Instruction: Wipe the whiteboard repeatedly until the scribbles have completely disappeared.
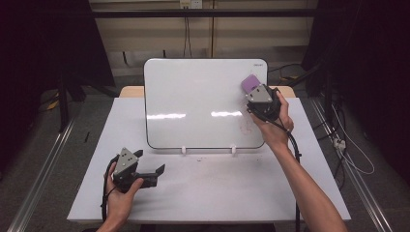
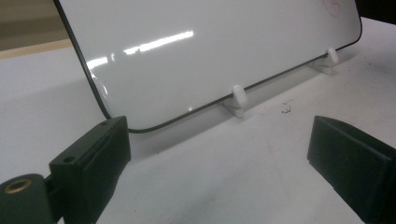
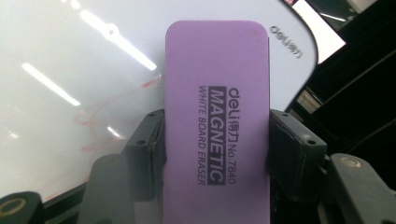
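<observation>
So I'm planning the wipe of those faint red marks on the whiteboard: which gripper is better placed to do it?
Right. The right gripper already clamps the purple eraser at the whiteboard, near the red marks. The left gripper sits open and empty on the table.

The right gripper (image 1: 257, 94) holds a purple eraser (image 1: 250, 82) in its jaws against the whiteboard (image 1: 193, 101) near its top right corner; faint red marks (image 1: 245, 126) lie just below; the left gripper (image 1: 145, 169) rests on the bench (image 1: 208, 193), jaws apart
</observation>
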A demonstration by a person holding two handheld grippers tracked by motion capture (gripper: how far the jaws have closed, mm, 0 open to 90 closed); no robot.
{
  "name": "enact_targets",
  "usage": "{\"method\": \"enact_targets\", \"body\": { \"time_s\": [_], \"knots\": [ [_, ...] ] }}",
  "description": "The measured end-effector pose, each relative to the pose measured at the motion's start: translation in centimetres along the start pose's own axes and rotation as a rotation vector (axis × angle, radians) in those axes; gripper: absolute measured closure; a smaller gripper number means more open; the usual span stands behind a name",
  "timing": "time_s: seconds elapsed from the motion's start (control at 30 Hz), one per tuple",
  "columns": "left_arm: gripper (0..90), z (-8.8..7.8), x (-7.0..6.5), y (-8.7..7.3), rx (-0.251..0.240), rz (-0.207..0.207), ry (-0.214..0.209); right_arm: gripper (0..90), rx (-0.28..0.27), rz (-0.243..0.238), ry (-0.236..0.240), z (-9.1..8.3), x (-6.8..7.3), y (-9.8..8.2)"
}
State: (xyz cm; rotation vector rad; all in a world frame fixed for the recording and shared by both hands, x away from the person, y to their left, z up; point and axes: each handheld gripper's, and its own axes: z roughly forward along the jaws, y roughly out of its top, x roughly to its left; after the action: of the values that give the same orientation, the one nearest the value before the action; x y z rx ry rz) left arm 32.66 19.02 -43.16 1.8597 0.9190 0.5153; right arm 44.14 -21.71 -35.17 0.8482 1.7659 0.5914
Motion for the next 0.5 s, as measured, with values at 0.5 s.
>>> {"method": "enact_targets", "body": {
  "time_s": [0.5],
  "knots": [
    [5.9, 0.0, 0.1, 0.0, 0.005, 0.021, 0.007, 41.7, 0.011, 0.031, 0.047, 0.8, -1.9, 1.1]
  ]
}}
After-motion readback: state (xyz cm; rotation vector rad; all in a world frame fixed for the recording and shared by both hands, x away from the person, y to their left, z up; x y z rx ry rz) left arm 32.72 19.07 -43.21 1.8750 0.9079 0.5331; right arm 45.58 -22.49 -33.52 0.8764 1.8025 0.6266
